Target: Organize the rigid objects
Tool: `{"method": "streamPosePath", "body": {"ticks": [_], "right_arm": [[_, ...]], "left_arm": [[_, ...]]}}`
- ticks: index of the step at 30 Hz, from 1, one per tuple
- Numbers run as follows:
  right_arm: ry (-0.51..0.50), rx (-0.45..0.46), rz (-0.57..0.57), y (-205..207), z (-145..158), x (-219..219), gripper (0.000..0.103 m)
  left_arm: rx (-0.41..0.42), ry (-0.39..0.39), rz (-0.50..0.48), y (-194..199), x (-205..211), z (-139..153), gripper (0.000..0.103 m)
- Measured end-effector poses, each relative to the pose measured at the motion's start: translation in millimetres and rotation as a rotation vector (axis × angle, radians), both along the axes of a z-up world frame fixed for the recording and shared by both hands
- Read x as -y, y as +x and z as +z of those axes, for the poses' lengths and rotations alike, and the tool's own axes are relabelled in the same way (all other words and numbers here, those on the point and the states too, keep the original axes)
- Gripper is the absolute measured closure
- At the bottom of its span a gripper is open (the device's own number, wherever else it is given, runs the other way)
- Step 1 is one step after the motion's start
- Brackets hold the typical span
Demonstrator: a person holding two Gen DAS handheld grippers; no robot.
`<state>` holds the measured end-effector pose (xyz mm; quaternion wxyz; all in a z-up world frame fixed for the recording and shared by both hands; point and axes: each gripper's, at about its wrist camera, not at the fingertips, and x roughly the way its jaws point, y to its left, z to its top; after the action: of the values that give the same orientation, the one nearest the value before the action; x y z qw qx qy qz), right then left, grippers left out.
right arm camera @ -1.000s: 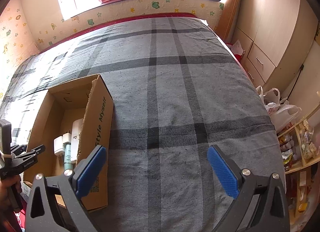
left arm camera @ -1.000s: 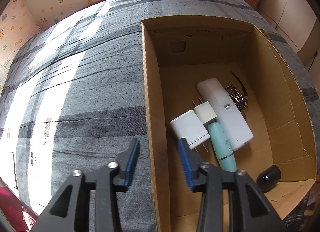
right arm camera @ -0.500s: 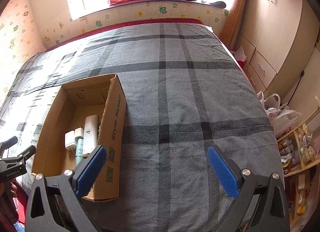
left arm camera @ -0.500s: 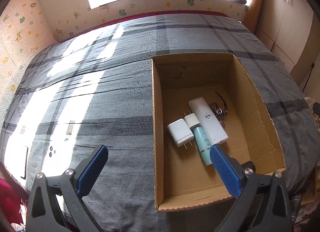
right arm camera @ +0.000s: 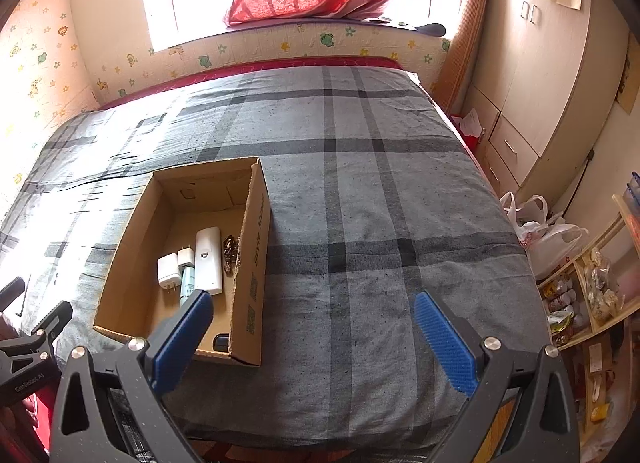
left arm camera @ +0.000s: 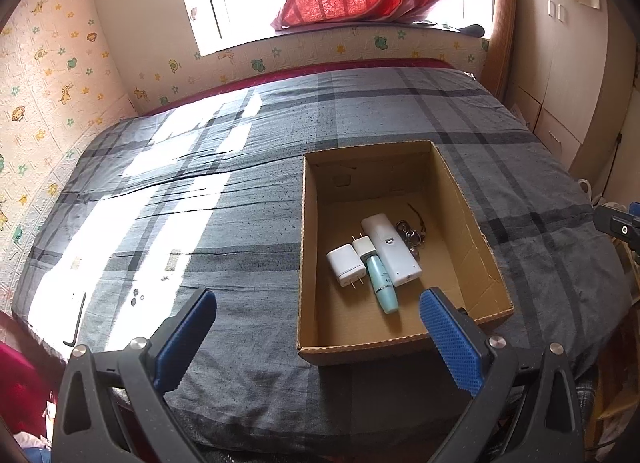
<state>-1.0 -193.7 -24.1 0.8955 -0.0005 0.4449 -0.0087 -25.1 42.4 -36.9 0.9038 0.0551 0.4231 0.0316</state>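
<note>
While a second ago it hung narrowed over the box's (left arm camera: 468,199) wall, the left claw (left arm camera: 316,337) now gapes empty, pulled back above the bed (left arm camera: 224,231); chargers (left arm camera: 346,269), tube (left arm camera: 382,283) and remote (left arm camera: 392,249) lie ahead. Right claw (right arm camera: 312,343) stays wide, empty.

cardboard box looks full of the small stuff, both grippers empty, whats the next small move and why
Probably hold both back and stop: the charger, tube, remote and keys all lie inside the cardboard box, and both the left hand-held gripper and right hand-held gripper are open.
</note>
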Motion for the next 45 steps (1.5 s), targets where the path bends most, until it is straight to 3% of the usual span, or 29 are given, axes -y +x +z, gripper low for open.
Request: {"method": "streamPosePath", "body": {"ticks": [9,17,45], "right_arm": [[-0.024,0.048,0.031,-28.6,10.7,-16.4,0.000],[-0.044,0.045,0.037,-38.4,1.6,-22.4,0.000],[-0.038,0.044,0.035,-39.8,-0.4,-20.4,0.000]], "left_arm": [[0.018,-0.017,-0.024,-23.9,16.8,1.1,0.000],[0.010,0.002,-0.053,-33.5,31.1,-8.1,0.000],[0.013,0.024,-0.067,-34.4,38.5,-10.1,0.000]]}}
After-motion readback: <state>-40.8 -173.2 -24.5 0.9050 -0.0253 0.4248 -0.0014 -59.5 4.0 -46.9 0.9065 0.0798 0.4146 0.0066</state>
